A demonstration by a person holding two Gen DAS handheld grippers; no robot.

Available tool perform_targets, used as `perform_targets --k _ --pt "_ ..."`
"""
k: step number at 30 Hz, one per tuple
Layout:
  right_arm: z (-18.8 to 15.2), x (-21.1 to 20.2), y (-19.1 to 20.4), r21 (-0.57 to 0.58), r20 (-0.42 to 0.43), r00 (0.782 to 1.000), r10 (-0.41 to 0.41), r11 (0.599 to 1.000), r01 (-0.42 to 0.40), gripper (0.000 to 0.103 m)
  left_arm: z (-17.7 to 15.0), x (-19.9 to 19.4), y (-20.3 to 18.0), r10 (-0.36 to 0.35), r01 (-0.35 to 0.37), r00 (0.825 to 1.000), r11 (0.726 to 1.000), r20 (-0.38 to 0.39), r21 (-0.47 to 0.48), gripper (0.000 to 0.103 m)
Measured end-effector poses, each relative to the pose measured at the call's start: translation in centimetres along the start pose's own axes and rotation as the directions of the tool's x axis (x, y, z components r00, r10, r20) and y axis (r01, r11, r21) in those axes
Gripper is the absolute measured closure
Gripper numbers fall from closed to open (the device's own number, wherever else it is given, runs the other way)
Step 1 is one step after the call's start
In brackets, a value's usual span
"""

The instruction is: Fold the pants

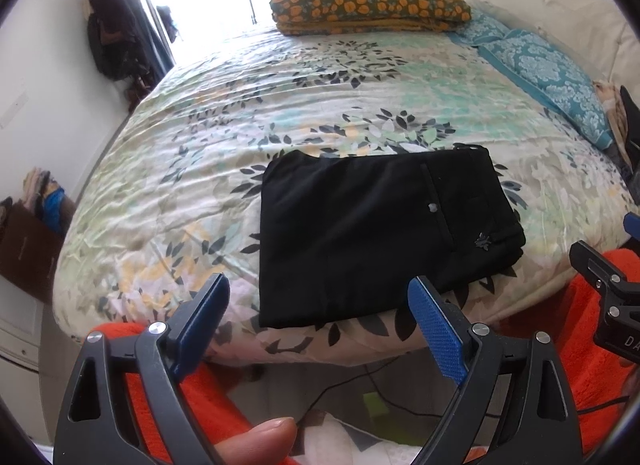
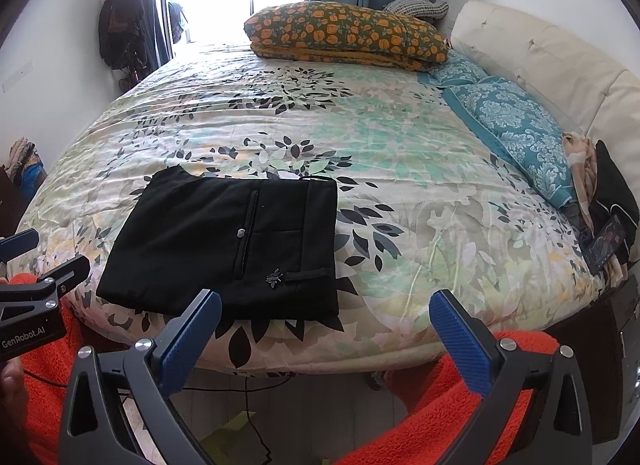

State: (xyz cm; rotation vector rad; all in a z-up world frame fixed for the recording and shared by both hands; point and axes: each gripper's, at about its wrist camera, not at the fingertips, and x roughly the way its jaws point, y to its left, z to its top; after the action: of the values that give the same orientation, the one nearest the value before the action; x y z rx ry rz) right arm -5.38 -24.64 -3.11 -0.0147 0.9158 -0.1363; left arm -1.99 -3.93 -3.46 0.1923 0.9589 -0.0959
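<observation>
Black pants (image 1: 372,233) lie folded into a flat rectangle near the front edge of the bed (image 1: 280,105); they also show in the right wrist view (image 2: 224,249). A back pocket, a button and a small metal charm face up. My left gripper (image 1: 320,301) is open and empty, held off the bed's front edge just short of the pants. My right gripper (image 2: 326,317) is open and empty, also off the front edge, to the right of the pants. Each gripper shows at the edge of the other's view.
A floral duvet covers the bed. An orange-flowered folded blanket (image 2: 344,31) lies at the far end. Teal pillows (image 2: 520,133) and a cream headboard (image 2: 560,65) are on the right. A phone (image 2: 604,243) and dark clothes lie at the right edge. Cables run on the floor below.
</observation>
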Motion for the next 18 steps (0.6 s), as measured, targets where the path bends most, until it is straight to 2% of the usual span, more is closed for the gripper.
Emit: perform_targets --k 7,18 --pt "-0.06 -0.10 -0.07 0.004 -0.001 1.000 0.003 1.000 -0.003 0.000 -0.12 0.27 0.09 -0.046 0.046 0.999 0.999 -0.027 -0.019 0.011" --pt "-0.04 -0.39 0.36 -0.006 -0.002 1.000 0.007 1.000 -0.007 0.000 -0.10 0.00 -0.14 -0.037 0.037 0.999 0.999 -0.016 -0.018 0.011"
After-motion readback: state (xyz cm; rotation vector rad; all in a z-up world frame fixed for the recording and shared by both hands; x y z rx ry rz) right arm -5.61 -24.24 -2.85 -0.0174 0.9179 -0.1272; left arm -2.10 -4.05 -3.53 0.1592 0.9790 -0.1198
